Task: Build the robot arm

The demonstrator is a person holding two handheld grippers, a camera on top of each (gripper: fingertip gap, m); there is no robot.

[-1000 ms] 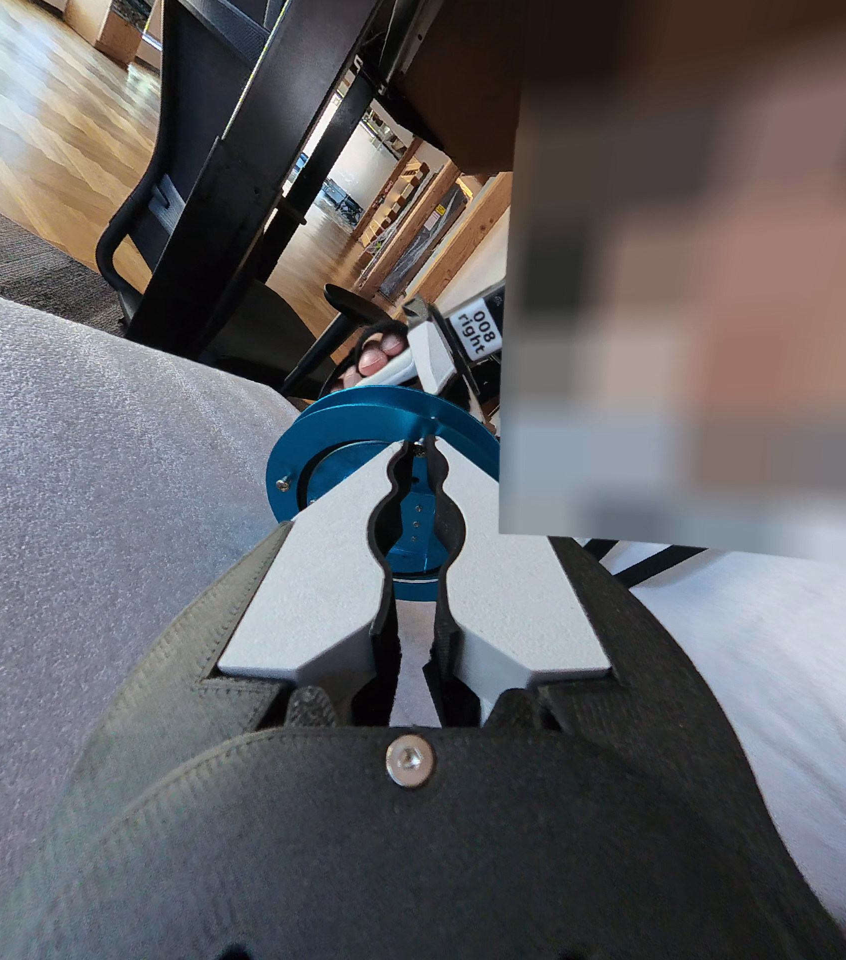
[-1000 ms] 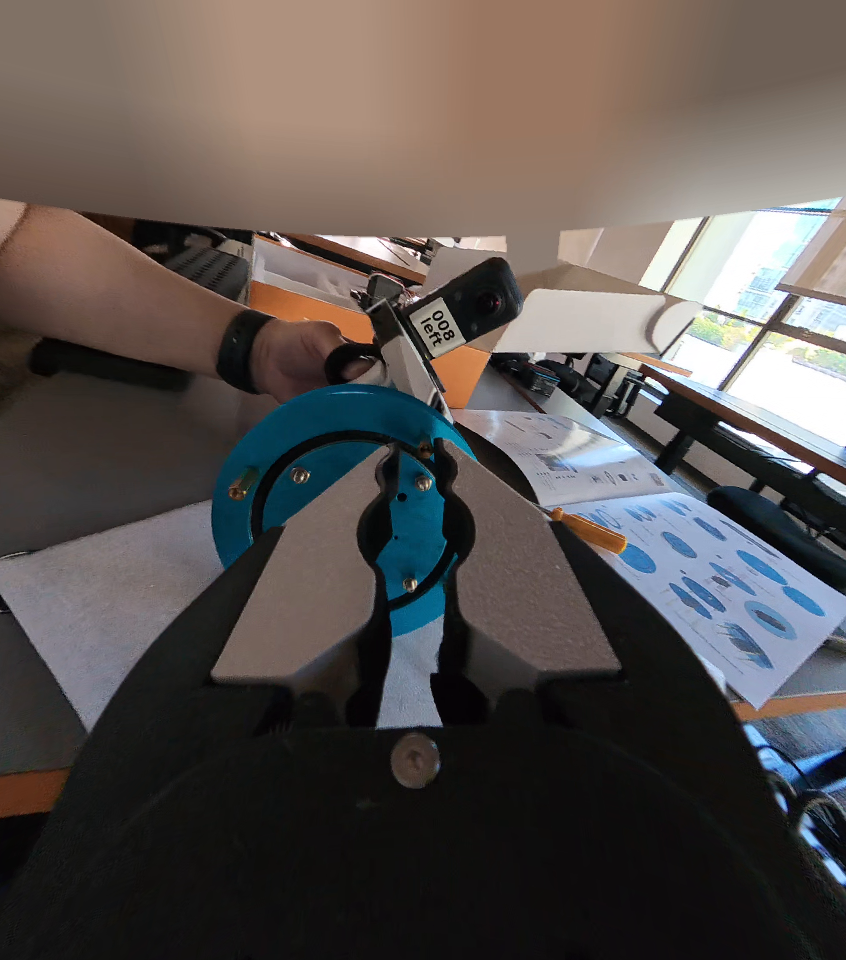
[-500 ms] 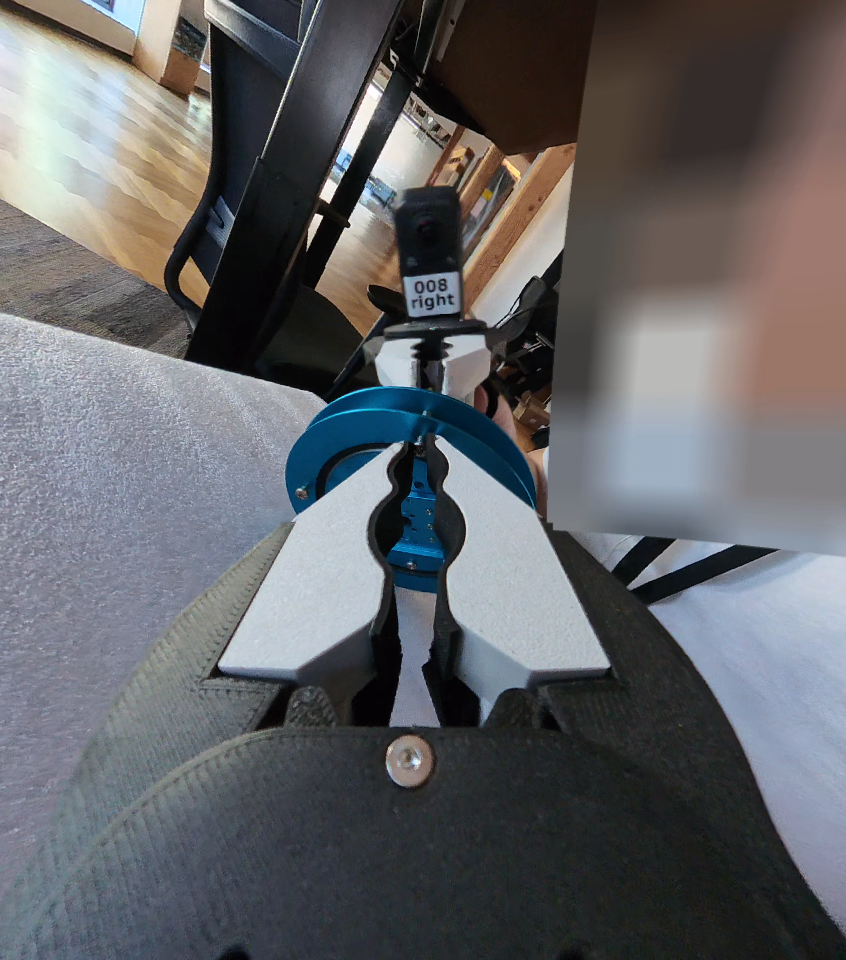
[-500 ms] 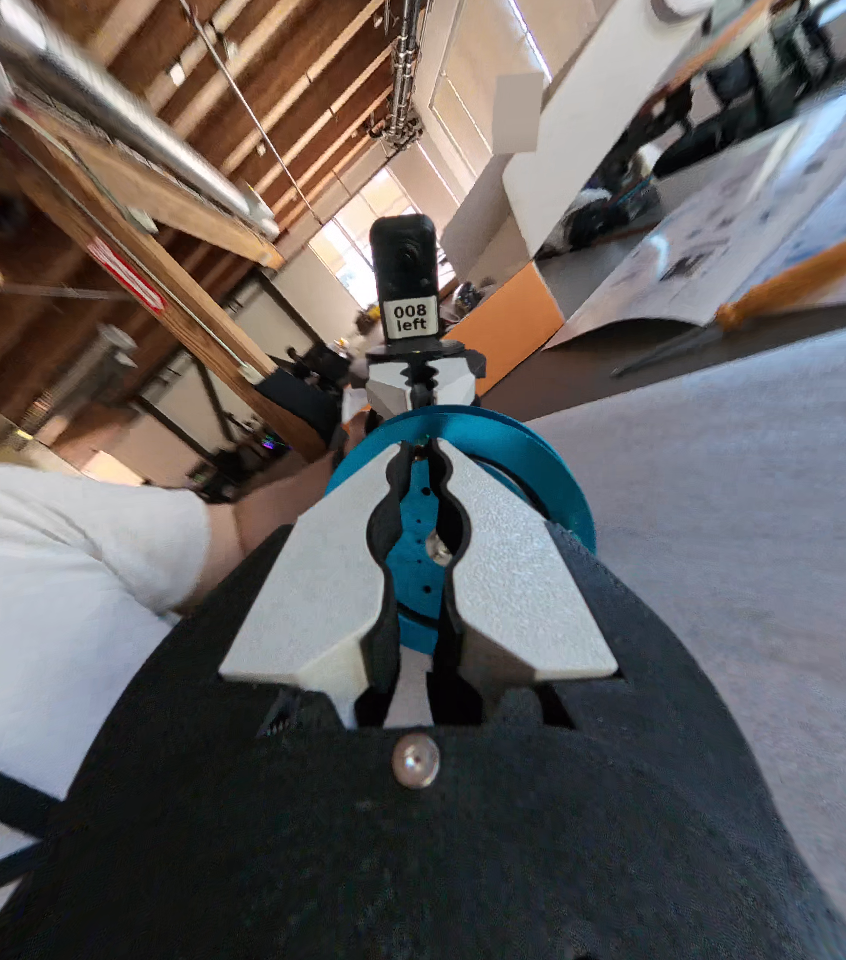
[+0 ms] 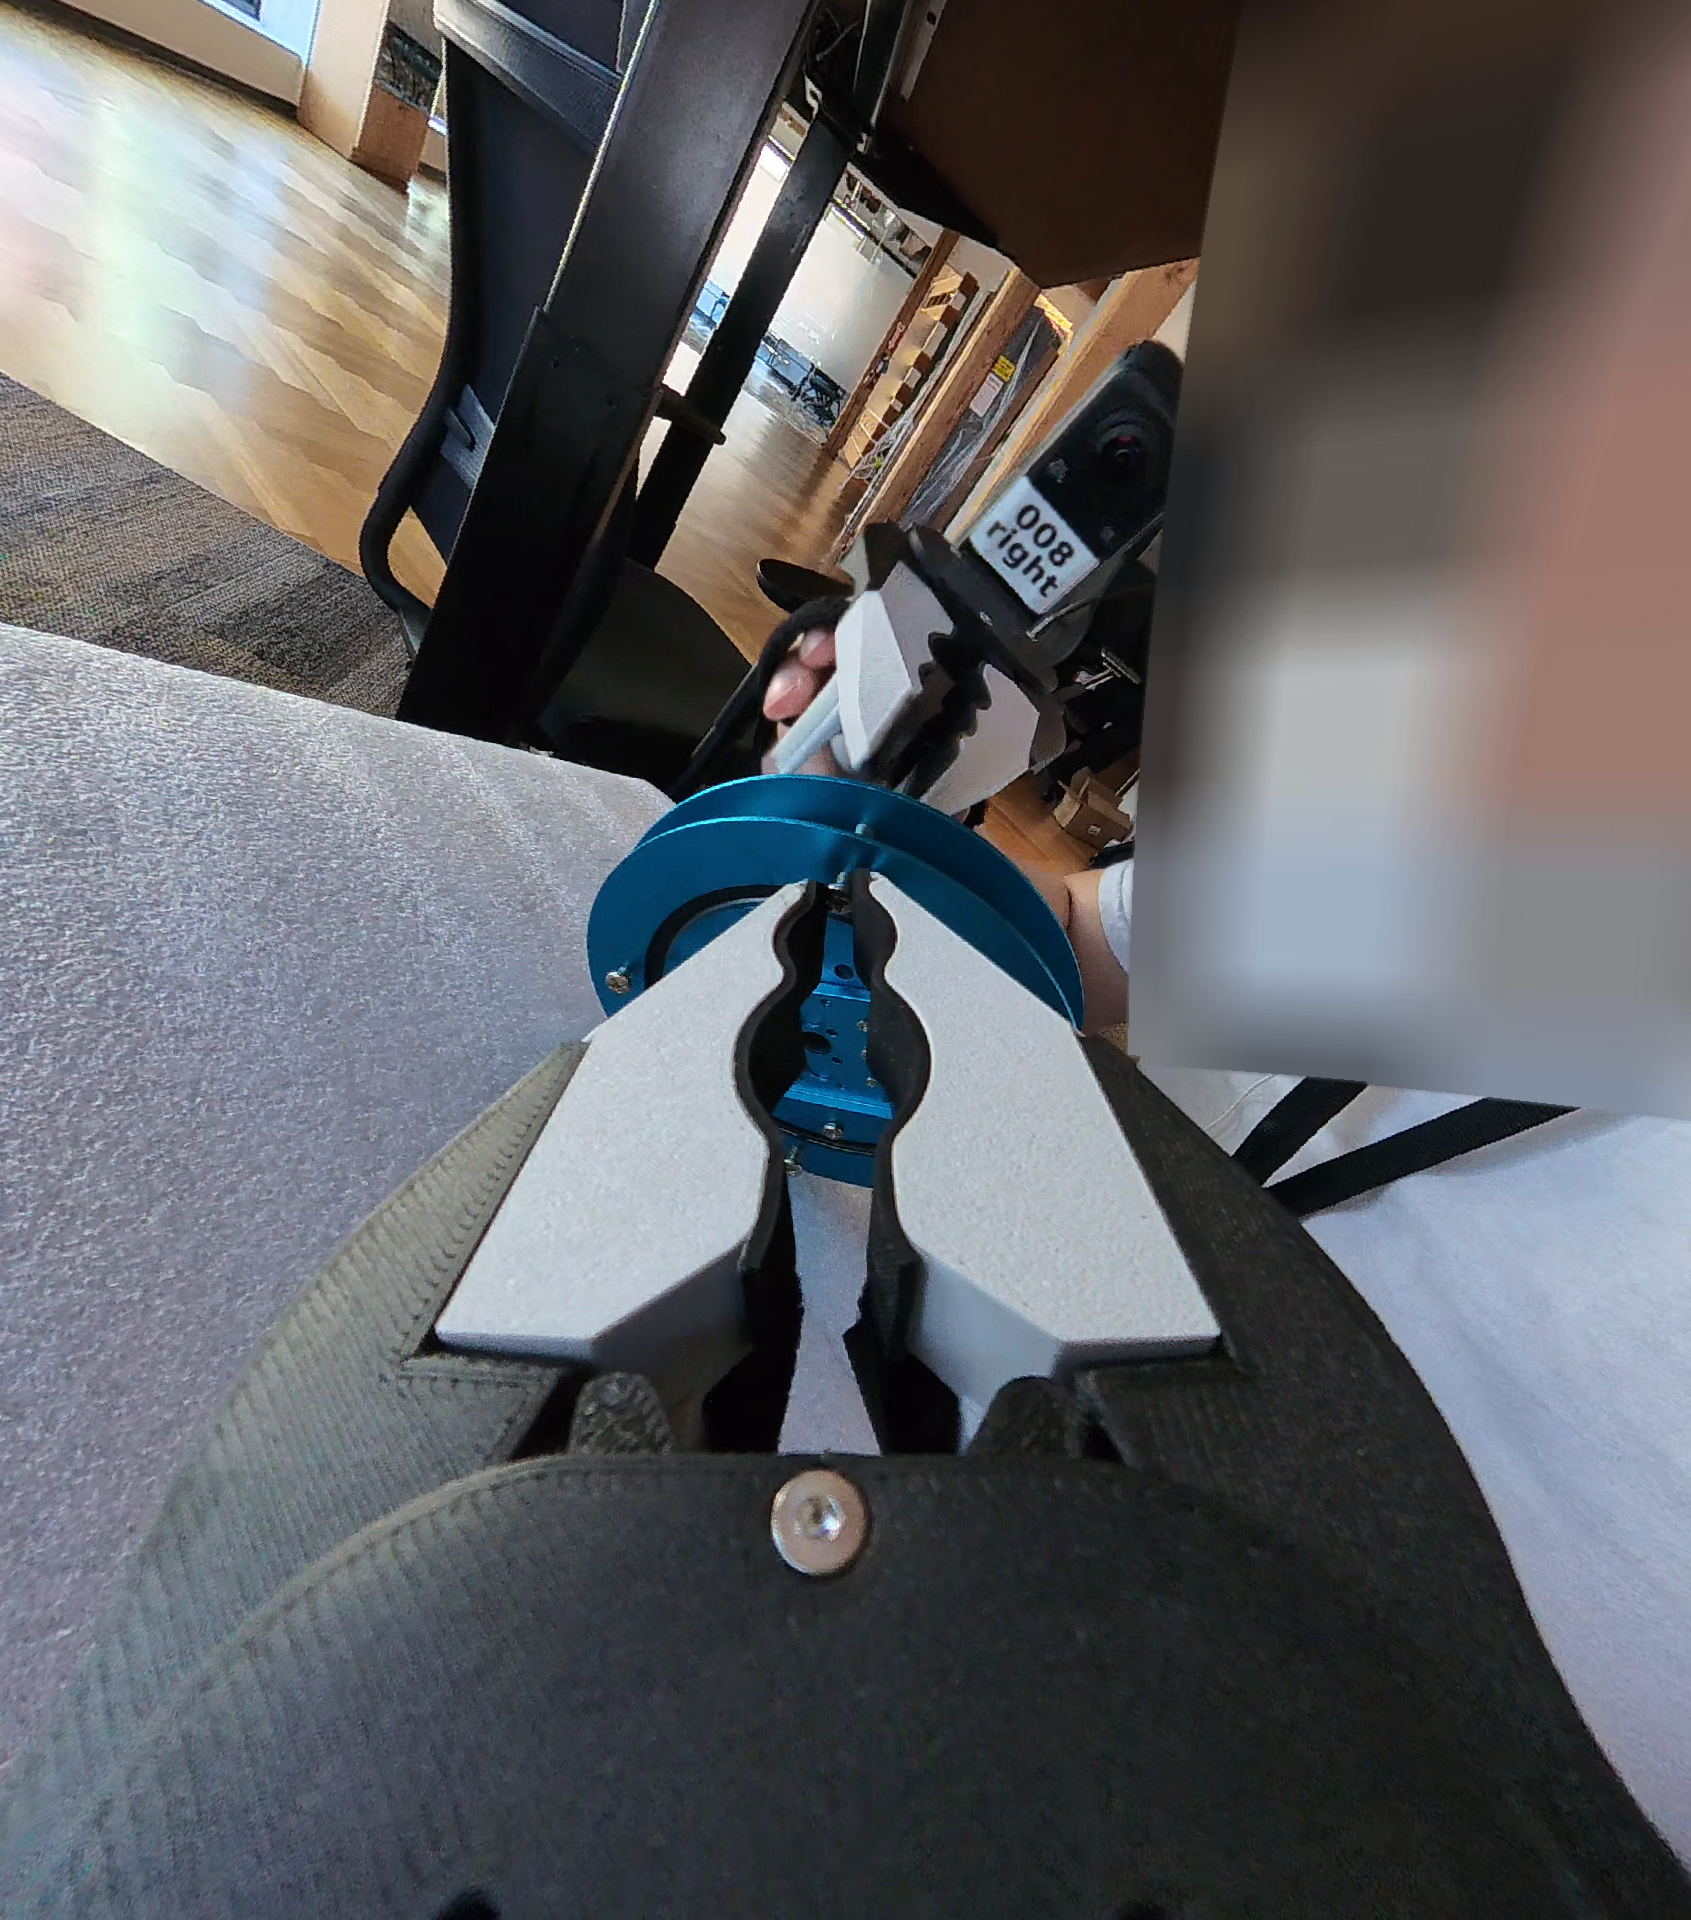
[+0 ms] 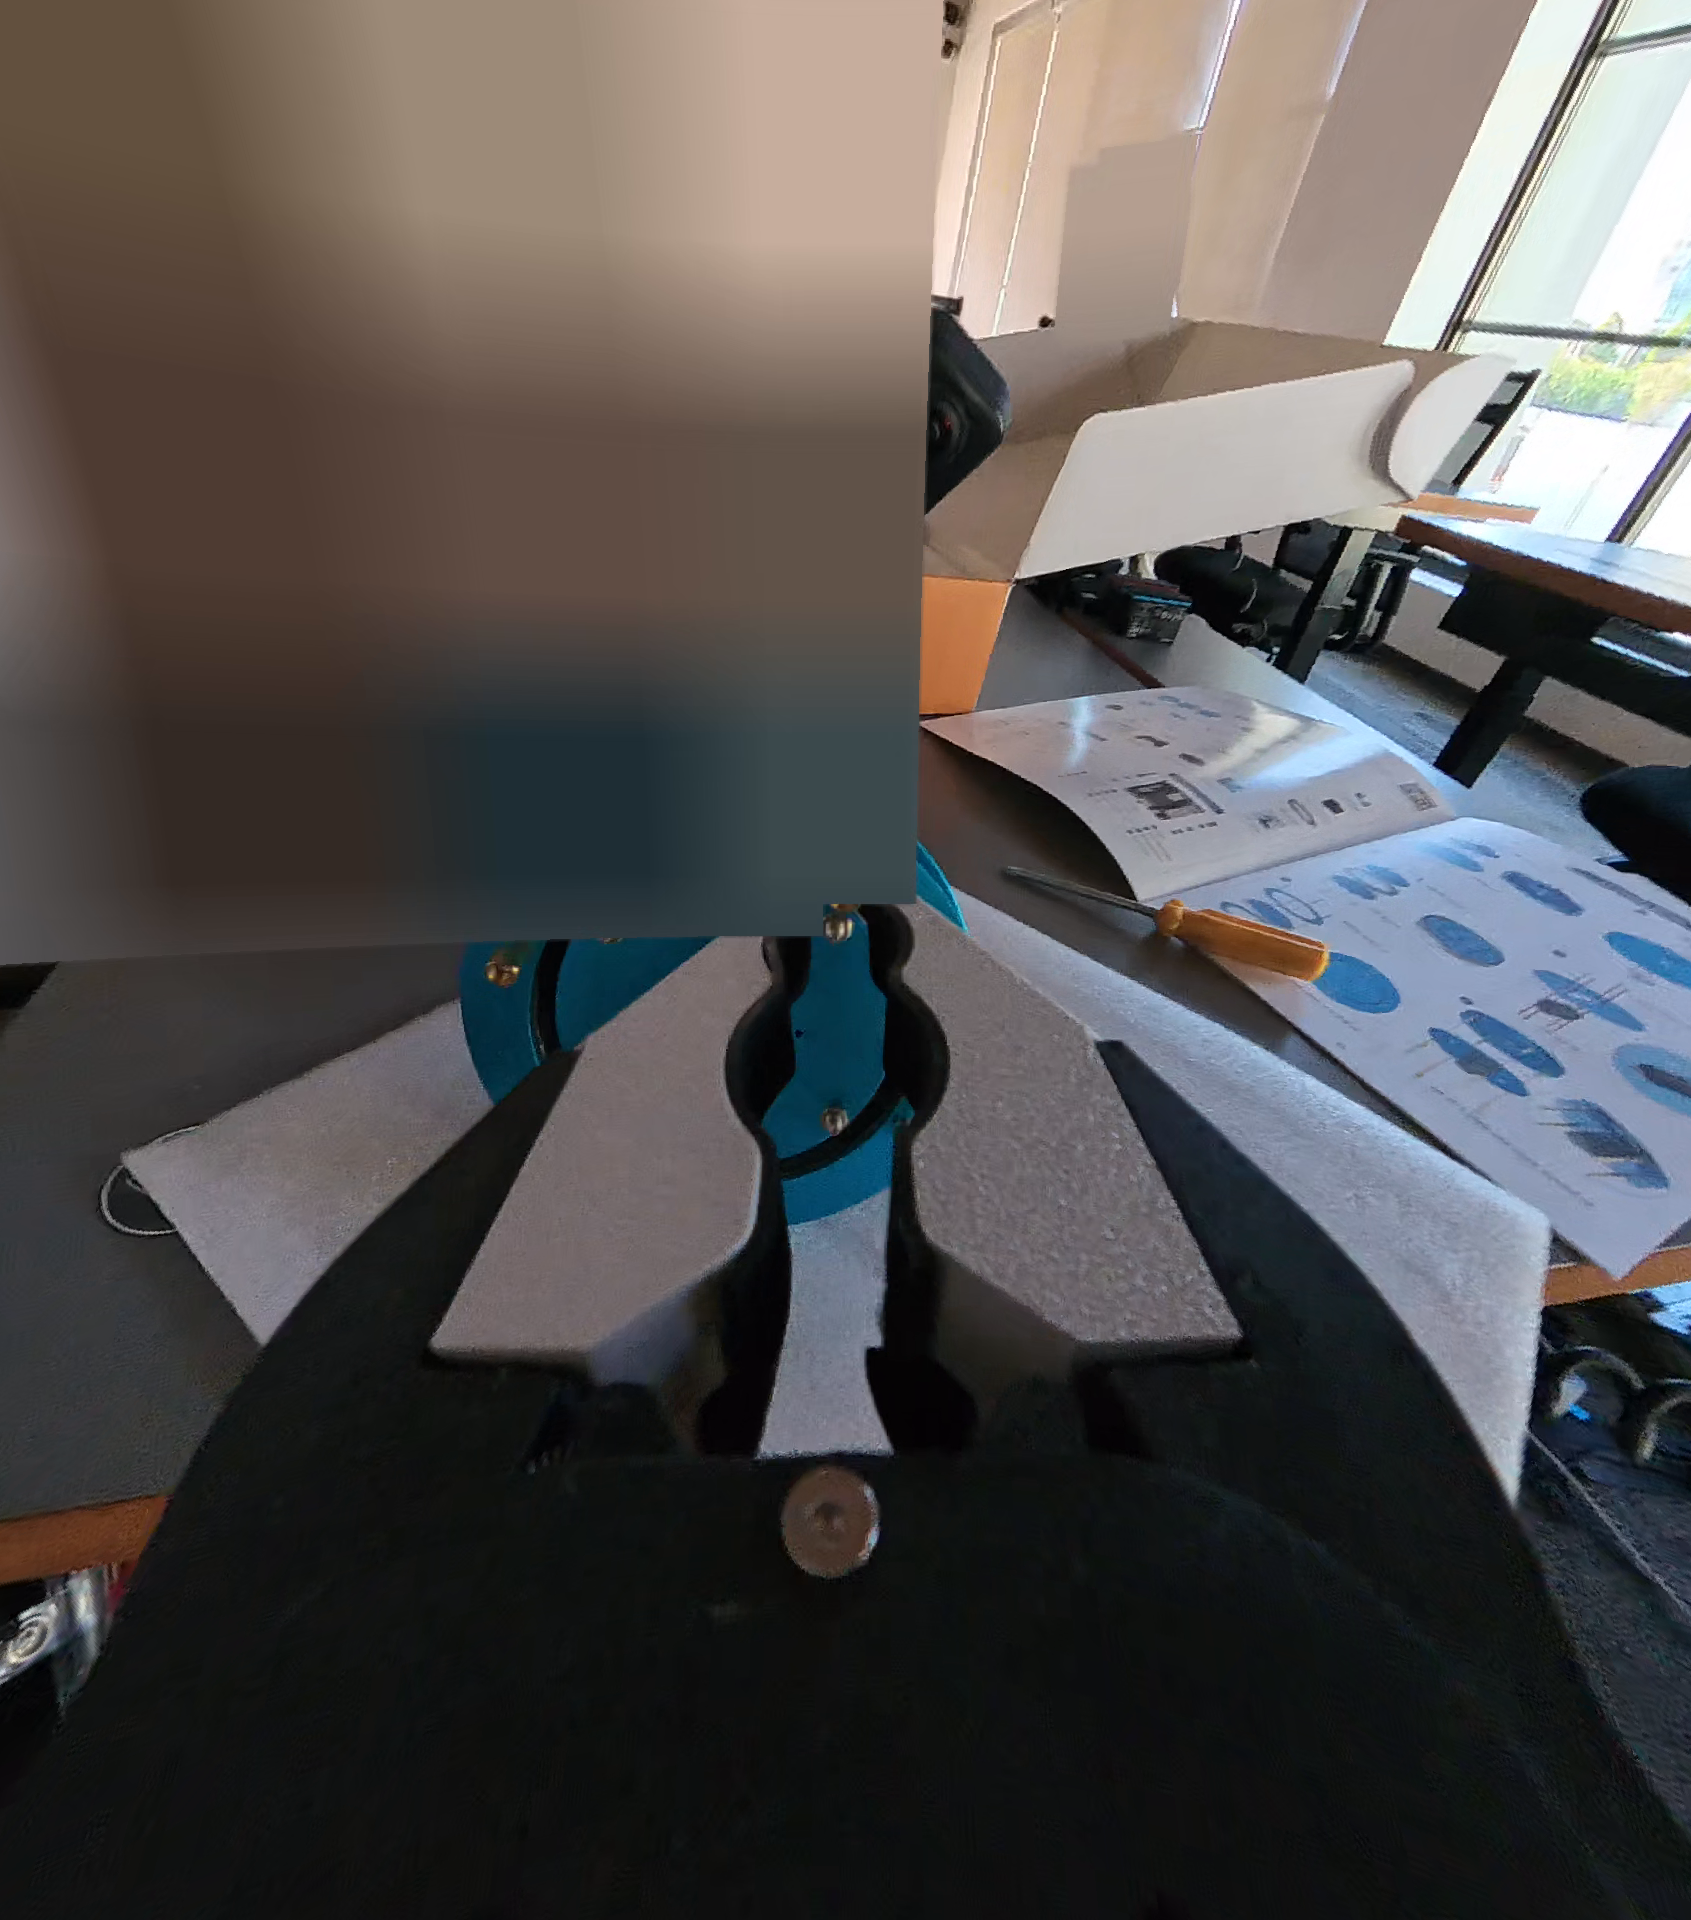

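Wood floor (image 5: 197,270), dark carpet (image 5: 41,499), black desk legs (image 5: 592,343); bright windows (image 6: 1651,312), wooden bench table (image 6: 1599,582).

Blue metal against grey, white and black.

The blue wheel (image 5: 825,868), centre of frame, carries small brass-coloured screws. Each claw, left (image 5: 833,914) and right (image 6: 836,971), has pale grey speckled fingers (image 5: 633,1174) in a ribbed black body. The foam sheet (image 6: 1267,1143) is white and pebbled; the tabletop (image 6: 20,1195) is dark grey with an orange edge. At right, the screwdriver (image 6: 1236,935) handle is orange, and the open booklet (image 6: 1506,997) is white with blue ovals.
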